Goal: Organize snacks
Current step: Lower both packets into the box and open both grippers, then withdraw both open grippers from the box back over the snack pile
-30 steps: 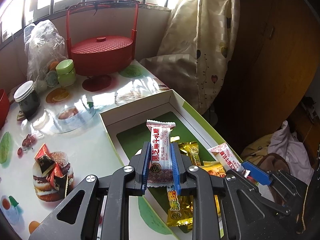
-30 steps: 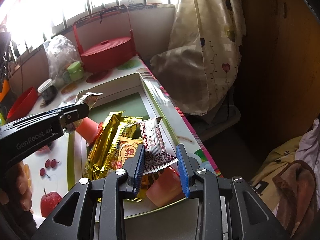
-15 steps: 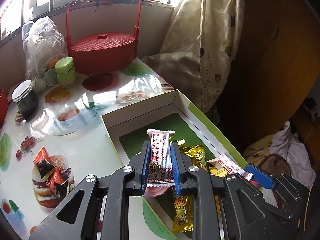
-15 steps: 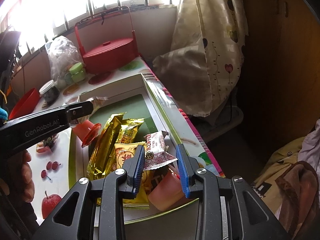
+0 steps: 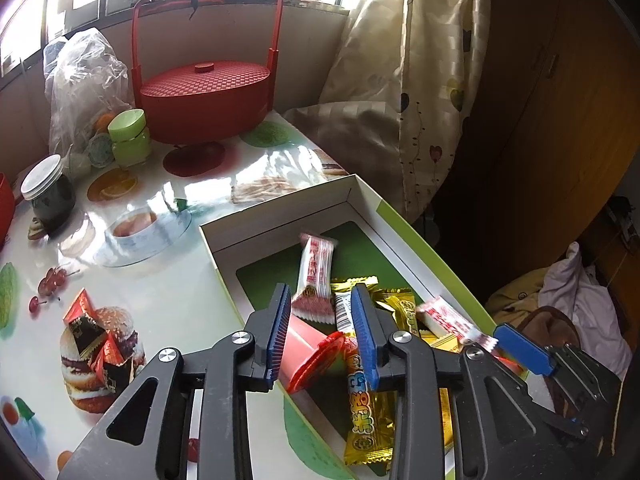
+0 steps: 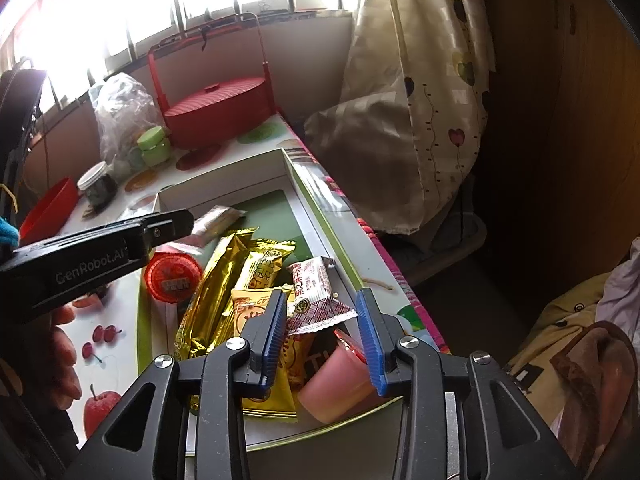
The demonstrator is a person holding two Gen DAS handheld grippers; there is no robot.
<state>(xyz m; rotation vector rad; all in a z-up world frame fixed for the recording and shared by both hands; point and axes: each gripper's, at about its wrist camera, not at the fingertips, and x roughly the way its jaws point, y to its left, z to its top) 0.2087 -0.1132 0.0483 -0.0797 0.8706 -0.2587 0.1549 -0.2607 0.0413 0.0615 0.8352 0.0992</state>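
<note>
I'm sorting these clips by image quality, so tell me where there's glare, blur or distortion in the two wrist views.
Right wrist view: the window is blown out white. Left wrist view: the white-and-red candy is motion-blurred, and sun glare streaks the glossy tablecloth. Both views bend straight edges, fisheye style, with dark corners.

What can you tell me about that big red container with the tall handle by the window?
The red container looks like plastic: a round, lidded tub with a woven-texture lid, a small knob on top, and a tall square-cornered carrying handle. Closed and upright, it stands at the table's far end below the window, beside a green-lidded jar.
</note>
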